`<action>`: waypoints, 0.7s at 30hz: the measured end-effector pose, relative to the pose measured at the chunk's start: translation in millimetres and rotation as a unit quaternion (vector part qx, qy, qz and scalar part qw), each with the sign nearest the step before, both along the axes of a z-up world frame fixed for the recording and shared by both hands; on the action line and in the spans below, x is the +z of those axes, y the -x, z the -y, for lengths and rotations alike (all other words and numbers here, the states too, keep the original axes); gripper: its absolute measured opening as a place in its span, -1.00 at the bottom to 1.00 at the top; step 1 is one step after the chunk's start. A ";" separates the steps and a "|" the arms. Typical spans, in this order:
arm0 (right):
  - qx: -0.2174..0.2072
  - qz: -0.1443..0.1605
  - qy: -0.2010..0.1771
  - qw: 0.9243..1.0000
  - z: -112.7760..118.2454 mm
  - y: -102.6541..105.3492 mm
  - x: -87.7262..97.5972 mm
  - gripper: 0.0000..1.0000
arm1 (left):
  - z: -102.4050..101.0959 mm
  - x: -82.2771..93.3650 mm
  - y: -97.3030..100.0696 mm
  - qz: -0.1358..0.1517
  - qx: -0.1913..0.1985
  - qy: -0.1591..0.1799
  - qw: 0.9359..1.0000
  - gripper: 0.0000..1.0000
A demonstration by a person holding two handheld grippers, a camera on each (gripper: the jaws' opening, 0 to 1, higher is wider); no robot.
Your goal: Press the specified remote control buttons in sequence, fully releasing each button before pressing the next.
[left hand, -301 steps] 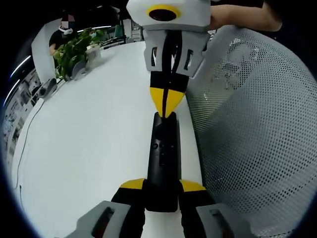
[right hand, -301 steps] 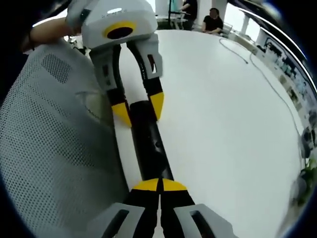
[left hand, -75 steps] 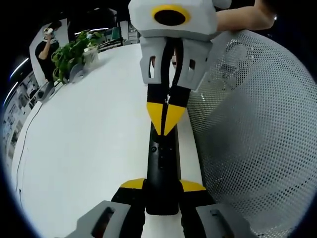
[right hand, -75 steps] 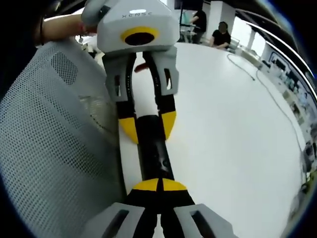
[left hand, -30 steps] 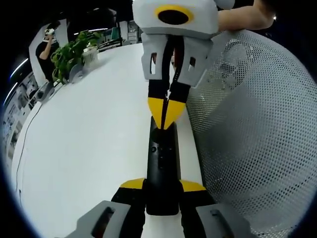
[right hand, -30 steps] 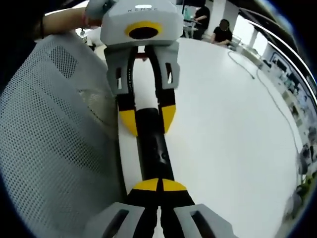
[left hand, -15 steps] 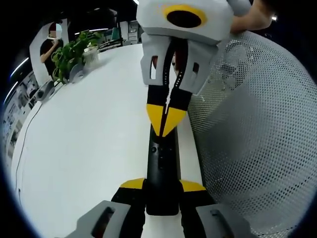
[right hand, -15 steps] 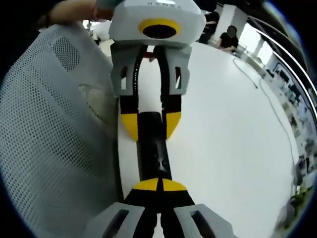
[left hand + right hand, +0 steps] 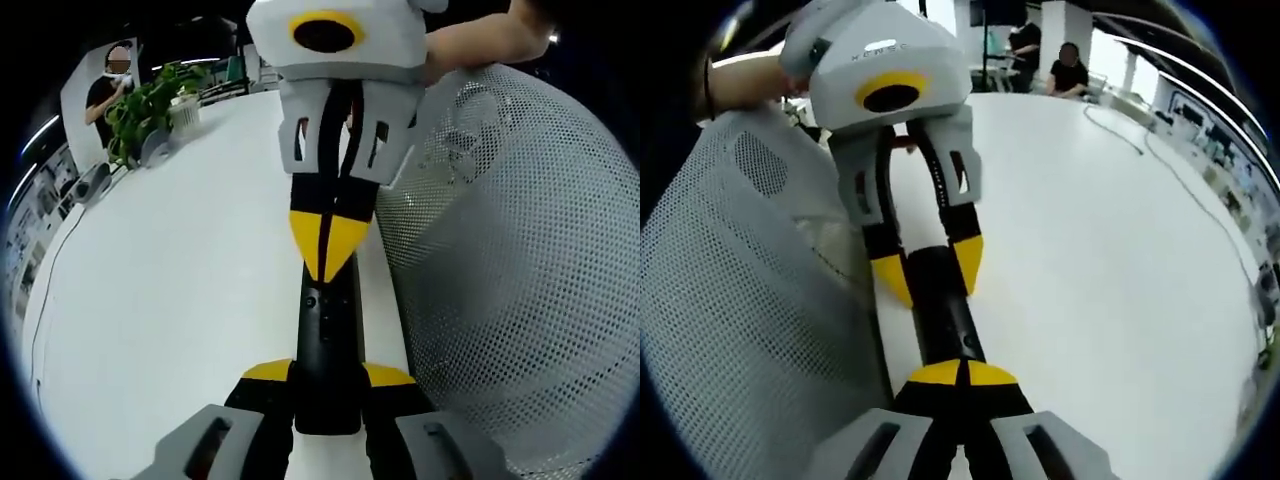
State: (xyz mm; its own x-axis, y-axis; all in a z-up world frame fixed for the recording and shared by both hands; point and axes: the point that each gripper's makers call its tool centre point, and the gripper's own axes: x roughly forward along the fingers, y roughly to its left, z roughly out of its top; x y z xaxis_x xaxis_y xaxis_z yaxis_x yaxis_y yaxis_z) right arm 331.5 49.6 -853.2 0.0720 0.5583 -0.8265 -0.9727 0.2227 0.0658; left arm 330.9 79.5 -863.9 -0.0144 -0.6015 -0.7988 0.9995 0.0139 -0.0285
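A black remote control (image 9: 326, 335) lies lengthwise along the white table (image 9: 180, 280), and small buttons show on its top face. My left gripper (image 9: 327, 373) is shut on its near end, one yellow tip on each side. My right gripper (image 9: 325, 262) comes down from above, shut, with its joined yellow tips over the remote's far end; whether they touch it cannot be told. In the right gripper view my right gripper (image 9: 962, 374) is shut over the near part of the remote control (image 9: 940, 310), and the left gripper (image 9: 930, 270) clamps the far end.
A white mesh chair back (image 9: 500, 250) stands close along one side of the remote, and the same chair back (image 9: 750, 300) appears in the right gripper view. A potted plant (image 9: 145, 105) and seated people (image 9: 1068, 68) are at the table's far ends. A cable (image 9: 1180, 180) crosses the table.
My right gripper has swung a little sideways and tilted, its shut tips staying over the remote's far end. My left gripper keeps the remote where it was.
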 end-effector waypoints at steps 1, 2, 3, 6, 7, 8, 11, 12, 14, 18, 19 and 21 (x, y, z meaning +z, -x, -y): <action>0.004 0.008 0.005 1.000 -0.2 0.1 -0.4 -1.00 | 0.0 0.0 0.0 0.000 0.000 0.000 1.000 -0.49; 0.022 0.024 0.015 0.999 1.1 -0.4 -0.5 -1.00 | 0.0 -0.1 0.0 0.000 0.000 0.000 1.000 -0.49; 0.029 0.033 0.018 0.999 1.2 -0.3 -0.7 -1.00 | -0.1 -0.2 -0.1 0.000 0.000 0.000 1.000 -0.49; 0.048 0.054 0.036 0.997 0.7 0.3 -1.8 -1.00 | 0.0 -0.1 -0.1 -0.001 0.000 0.001 1.000 -0.49; 0.054 0.059 0.042 0.996 0.6 0.4 -2.2 -1.00 | 0.0 -0.1 -0.1 -0.001 0.000 0.001 1.000 -0.49; 0.057 0.062 0.044 0.995 0.1 0.7 -2.3 -1.00 | -0.1 -0.2 0.0 -0.001 -0.001 0.001 1.000 -0.49; 0.057 0.065 0.045 0.995 0.4 0.0 -2.3 -1.00 | -0.2 0.0 0.0 -0.001 -0.001 0.001 1.000 -0.49; 0.053 0.063 0.042 0.996 0.7 -0.6 -2.1 -1.00 | -0.2 0.0 0.0 -0.002 -0.001 0.001 1.000 -0.49; 0.045 0.056 0.037 0.997 0.9 -1.3 -1.7 -1.00 | -0.1 0.1 0.1 -0.001 -0.001 0.001 1.000 -0.49; 0.057 0.065 0.043 0.995 -0.1 0.7 -1.8 -1.00 | -0.1 0.0 0.1 -0.001 0.000 0.001 1.000 -0.49; 0.069 0.073 0.047 0.994 -0.2 0.7 -1.7 -1.00 | -0.1 0.0 0.1 -0.001 0.000 0.001 1.000 -0.49; 0.074 0.077 0.048 0.993 -0.5 2.4 -1.7 -1.00 | -0.1 -0.4 -0.1 -0.001 0.000 0.002 1.000 -0.49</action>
State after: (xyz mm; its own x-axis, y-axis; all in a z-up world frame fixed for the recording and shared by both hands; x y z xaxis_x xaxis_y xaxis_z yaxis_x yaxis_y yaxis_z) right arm 329.2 50.1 -854.9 0.1255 0.4906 -0.8623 -0.9920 0.0754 -0.1014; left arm 331.0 79.6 -864.3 -0.0160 -0.6041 -0.7967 0.9995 0.0131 -0.0300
